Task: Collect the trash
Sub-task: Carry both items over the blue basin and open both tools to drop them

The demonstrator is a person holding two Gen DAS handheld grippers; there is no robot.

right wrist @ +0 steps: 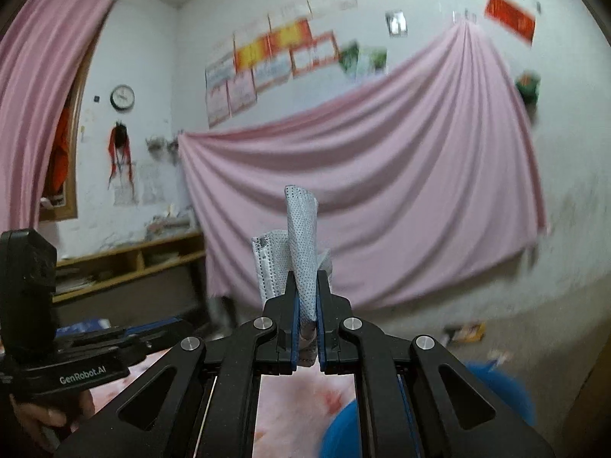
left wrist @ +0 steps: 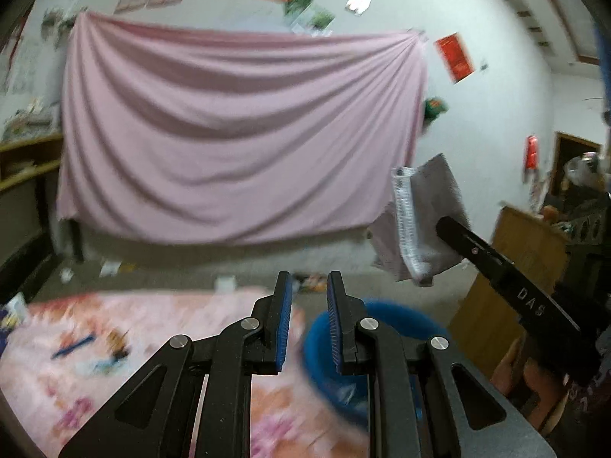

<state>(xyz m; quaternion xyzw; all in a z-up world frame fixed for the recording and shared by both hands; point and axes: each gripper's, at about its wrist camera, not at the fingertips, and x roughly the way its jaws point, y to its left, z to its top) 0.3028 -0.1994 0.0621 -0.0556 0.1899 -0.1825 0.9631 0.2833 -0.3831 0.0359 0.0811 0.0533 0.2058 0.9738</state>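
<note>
Right gripper point(right wrist: 306, 328) is clamped tight on a crumpled, dotted grey packet point(right wrist: 301, 244), held up above the round blue bin point(left wrist: 382, 328). Left gripper point(left wrist: 308, 324) is empty, ribbed blue pads slightly parted.

Bed with pink, floral-printed cover point(left wrist: 76, 343): a blue pen-like stick point(left wrist: 72, 346) and a small brown-and-yellow item point(left wrist: 116, 343) lie on it, blurred. Grey concrete floor point(left wrist: 191, 271): scattered paper scraps point(left wrist: 110, 268), a colourful wrapper point(left wrist: 315, 280), and a round blue plastic bin point(left wrist: 401, 320) just beside the bed. Wooden wall shelf point(right wrist: 126, 255): stacked papers.
</note>
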